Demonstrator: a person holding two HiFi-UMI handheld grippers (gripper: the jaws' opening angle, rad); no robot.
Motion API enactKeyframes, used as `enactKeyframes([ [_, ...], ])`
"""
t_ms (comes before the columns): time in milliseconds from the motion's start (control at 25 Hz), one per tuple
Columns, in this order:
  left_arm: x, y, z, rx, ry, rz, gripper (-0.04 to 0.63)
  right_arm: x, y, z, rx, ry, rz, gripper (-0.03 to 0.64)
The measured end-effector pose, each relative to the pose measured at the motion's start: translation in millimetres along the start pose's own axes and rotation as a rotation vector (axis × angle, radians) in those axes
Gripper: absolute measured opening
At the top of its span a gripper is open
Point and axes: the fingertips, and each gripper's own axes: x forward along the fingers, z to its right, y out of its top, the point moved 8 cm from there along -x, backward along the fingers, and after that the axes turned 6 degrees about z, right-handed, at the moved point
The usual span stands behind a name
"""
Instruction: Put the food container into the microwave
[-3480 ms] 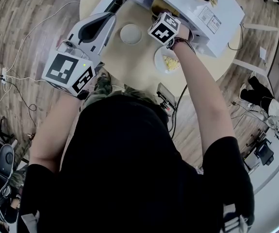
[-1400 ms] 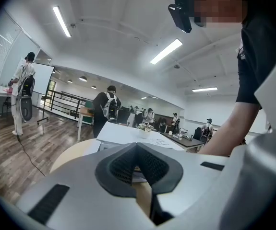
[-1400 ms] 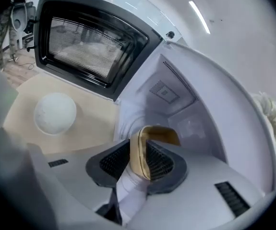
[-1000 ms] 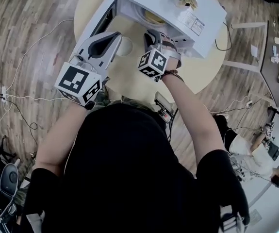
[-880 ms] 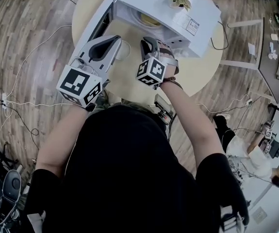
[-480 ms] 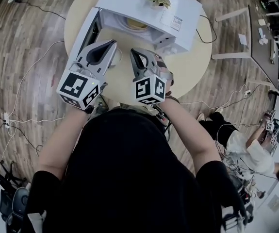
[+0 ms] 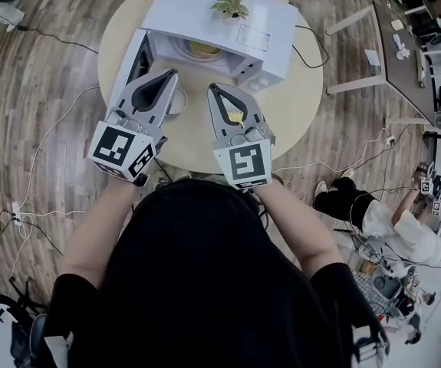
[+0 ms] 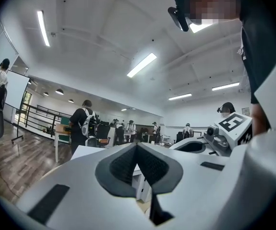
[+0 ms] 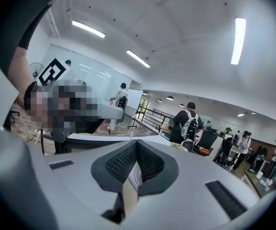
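Note:
The white microwave [image 7: 205, 21] stands at the far side of the round table [image 7: 297, 106], its door [image 7: 130, 61] swung open to the left. Inside the cavity sits the yellowish food container [image 7: 202, 49]. My left gripper [image 7: 171, 74] is shut and empty, its tips just in front of the cavity's left part. Beside it my right gripper [image 7: 213, 89] is also shut and empty, a little nearer to me. In the left gripper view the left gripper [image 8: 137, 145] has its pads meeting with nothing between them. The right gripper [image 9: 137, 142] looks the same in the right gripper view.
A small potted plant [image 7: 230, 6] stands on the microwave's top. A white round dish [image 7: 179, 103] lies under my left gripper, and a plate with yellow food [image 7: 235, 116] under my right one. Cables run over the wooden floor [image 7: 44, 152]. A person [image 7: 373, 221] sits at the right.
My right gripper has come out of the microwave cavity and drawn back towards me, with the container left inside. Both grippers now hang side by side in front of the open microwave.

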Motion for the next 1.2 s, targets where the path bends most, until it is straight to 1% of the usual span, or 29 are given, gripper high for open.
enactKeyframes([
  [80,-2.5,5.0,1.3,0.011,-0.005,0.020,0.018,-7.4,4.6,5.0,0.046,-0.042,0.033,0.015],
  [240,-7.2,13.2,2.2,0.023,-0.012,0.047,0.018,-19.2,14.6,16.1,0.105,-0.131,0.135,0.015],
  [360,-8.2,17.4,-0.2,0.028,-0.012,0.057,0.018,-25.3,18.4,24.6,0.142,-0.168,0.157,0.015],
  [440,-9.4,19.5,-1.3,0.031,-0.010,0.065,0.018,-30.2,15.6,29.9,0.162,-0.180,0.159,0.015],
  [600,-12.6,25.7,-3.0,0.038,-0.003,0.075,0.018,-36.9,15.0,38.0,0.246,-0.208,0.199,0.015],
  [880,-15.2,32.3,-5.4,0.035,0.011,0.087,0.018,-39.7,13.0,38.1,0.328,-0.212,0.253,0.015],
  [1200,-12.7,34.7,-4.5,0.038,0.009,0.086,0.018,-43.1,11.1,38.8,0.343,-0.231,0.267,0.015],
])
